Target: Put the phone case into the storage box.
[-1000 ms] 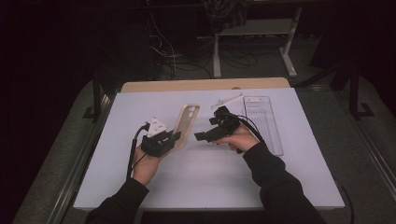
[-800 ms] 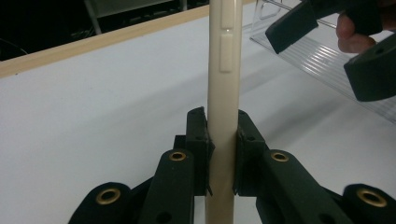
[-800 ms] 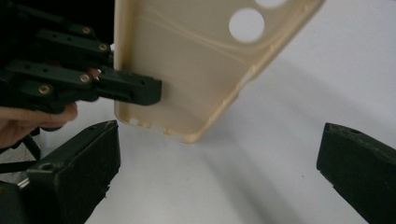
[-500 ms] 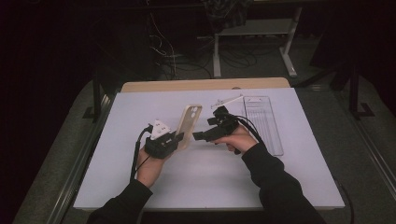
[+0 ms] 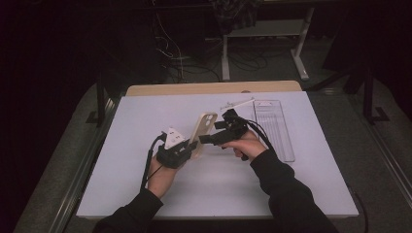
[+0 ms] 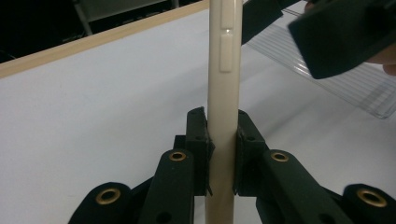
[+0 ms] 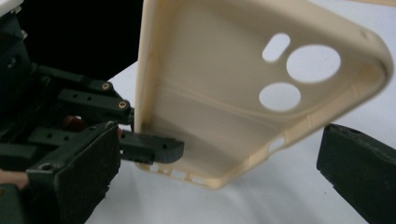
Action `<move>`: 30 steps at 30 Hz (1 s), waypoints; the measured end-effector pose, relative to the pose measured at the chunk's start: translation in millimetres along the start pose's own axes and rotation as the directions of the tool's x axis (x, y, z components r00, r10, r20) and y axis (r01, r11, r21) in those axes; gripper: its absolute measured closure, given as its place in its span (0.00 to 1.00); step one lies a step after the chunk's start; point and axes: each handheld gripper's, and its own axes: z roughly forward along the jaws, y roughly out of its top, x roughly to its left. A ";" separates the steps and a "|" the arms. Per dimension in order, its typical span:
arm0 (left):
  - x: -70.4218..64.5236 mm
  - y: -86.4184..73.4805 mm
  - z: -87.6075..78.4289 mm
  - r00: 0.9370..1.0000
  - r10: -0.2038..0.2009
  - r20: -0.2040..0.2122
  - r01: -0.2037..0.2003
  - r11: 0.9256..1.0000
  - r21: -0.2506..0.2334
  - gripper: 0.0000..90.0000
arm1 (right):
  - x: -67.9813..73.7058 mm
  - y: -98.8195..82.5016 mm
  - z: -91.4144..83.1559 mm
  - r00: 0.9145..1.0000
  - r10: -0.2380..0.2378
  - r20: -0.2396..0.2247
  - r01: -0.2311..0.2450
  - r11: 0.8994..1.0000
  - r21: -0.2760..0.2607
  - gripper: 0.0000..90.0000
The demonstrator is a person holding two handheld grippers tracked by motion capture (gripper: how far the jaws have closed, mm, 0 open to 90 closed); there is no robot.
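A cream phone case [image 5: 203, 133] stands tilted above the white table, camera cut-outs at its upper end. My left gripper [image 5: 190, 147] is shut on its lower end; in the left gripper view both pads clamp the case's thin edge [image 6: 224, 70]. From the right, my right gripper [image 5: 208, 140] reaches toward the case. In the right gripper view the hollow inside of the case [image 7: 210, 93] faces the camera, and the right gripper's jaws stand wide apart on either side of it, without pressing on it. A left gripper finger [image 7: 154, 147] pokes into the case's bottom end.
A clear ribbed plastic tray [image 5: 274, 128] lies on the white table surface [image 5: 301, 184] just right of the hands, also seen as the tray [image 6: 336, 79] behind the case. A thin white stick [image 5: 238, 103] lies at the tray's far end. A wooden strip [image 5: 209, 89] borders the back.
My left gripper has shifted slightly right with the case, closer to the right gripper. The right hand has stayed put.
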 end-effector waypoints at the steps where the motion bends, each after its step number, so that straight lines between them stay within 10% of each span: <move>1: -1.1 0.1 0.3 1.000 -0.003 0.004 0.003 1.000 0.000 0.88 | -0.1 0.1 0.0 1.000 0.002 0.001 -0.002 1.000 0.000 0.00; 30: -16.4 -0.4 5.0 0.999 0.041 0.018 -0.041 0.999 0.009 0.88 | -1.4 1.3 0.2 0.999 0.053 -0.009 -0.053 0.997 -0.056 0.00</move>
